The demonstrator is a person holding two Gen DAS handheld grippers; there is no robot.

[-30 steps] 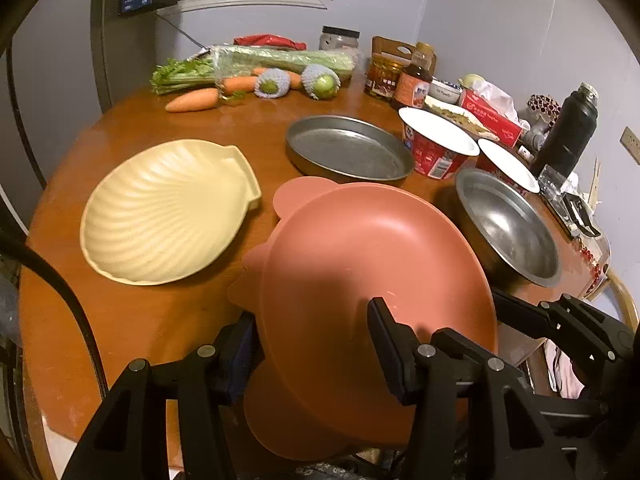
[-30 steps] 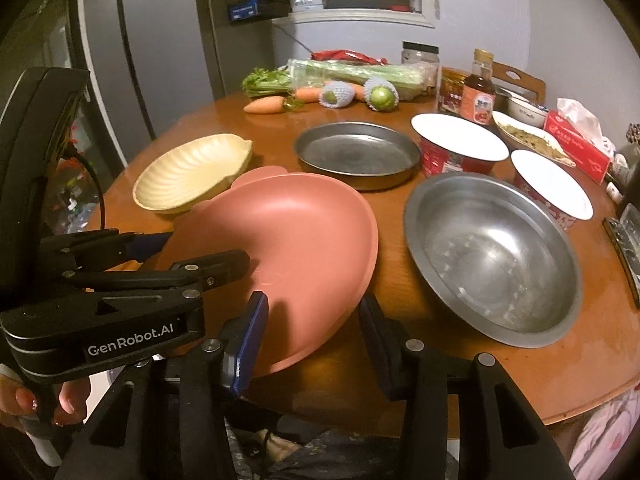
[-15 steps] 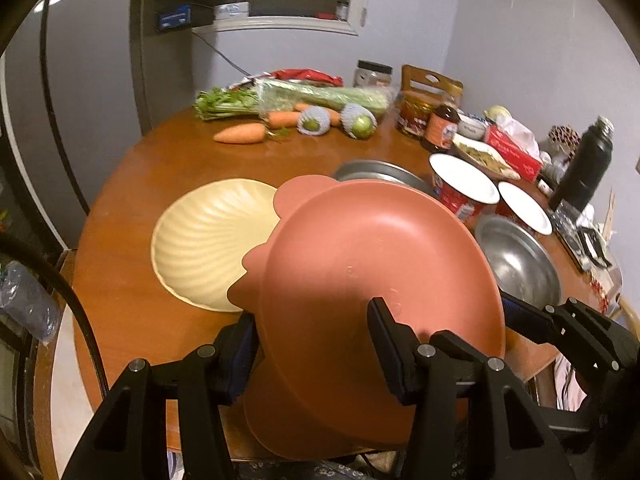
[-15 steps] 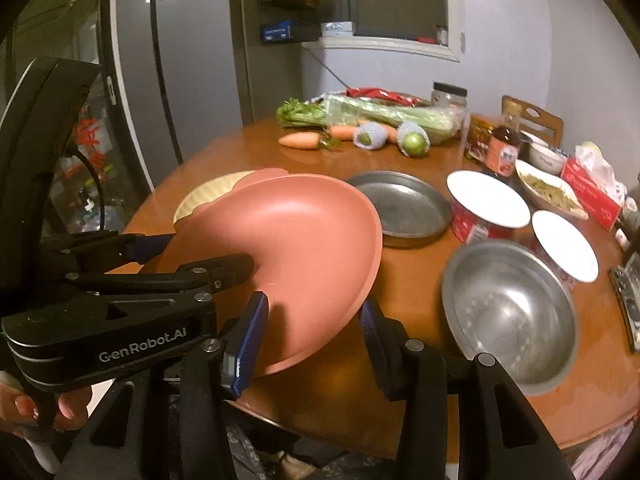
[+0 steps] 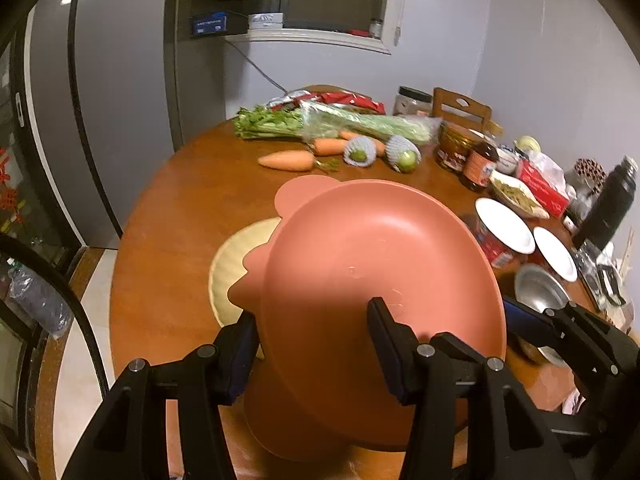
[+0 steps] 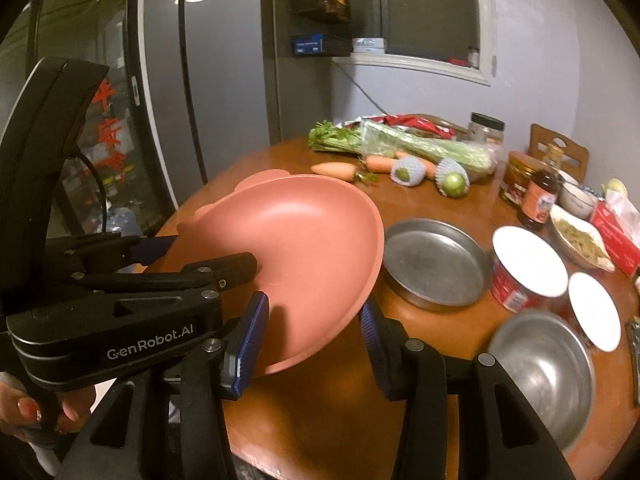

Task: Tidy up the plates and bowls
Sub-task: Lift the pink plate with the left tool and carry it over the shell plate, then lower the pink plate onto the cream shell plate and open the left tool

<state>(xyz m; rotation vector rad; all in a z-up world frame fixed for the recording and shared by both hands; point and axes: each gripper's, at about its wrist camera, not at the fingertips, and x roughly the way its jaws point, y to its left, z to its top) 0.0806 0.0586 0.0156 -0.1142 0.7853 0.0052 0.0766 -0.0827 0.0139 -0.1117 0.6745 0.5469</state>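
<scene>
Plate held up by two claws, much of the table hidden behind it

Pink plate (image 5: 372, 280) hangs tilted above the near part of the table (image 5: 180, 216), its rim caught on two sides. In the left wrist view the left claw (image 5: 314, 348) pinches the plate's near edge: one finger lies over the inner face, the other sits under the rim, half hidden. In the right wrist view the right claw (image 6: 312, 340) straddles the near right rim; its left pad presses the plate, while the contact of the right pad is hard to make out behind the edge, so it reads as pinching the plate.

The plate covers most of the yellow dish (image 5: 236, 264); only its left curve shows in the left view, and in the right view it is hidden altogether. The steel pan (image 6: 436, 264) is plain in the right view, just right of the plate, but hidden in the left. The steel bowl (image 6: 548, 372) lies near right, blurred and partly cut off by the claw's finger. Two cups with white lids (image 6: 528, 260) stand just beyond it. Carrots (image 5: 288, 160) and celery (image 5: 360, 122) lie at the far side. Bottles and boxes at far right are too small to read. A hand (image 6: 44, 412) shows only as fingertips at the lower left edge.
</scene>
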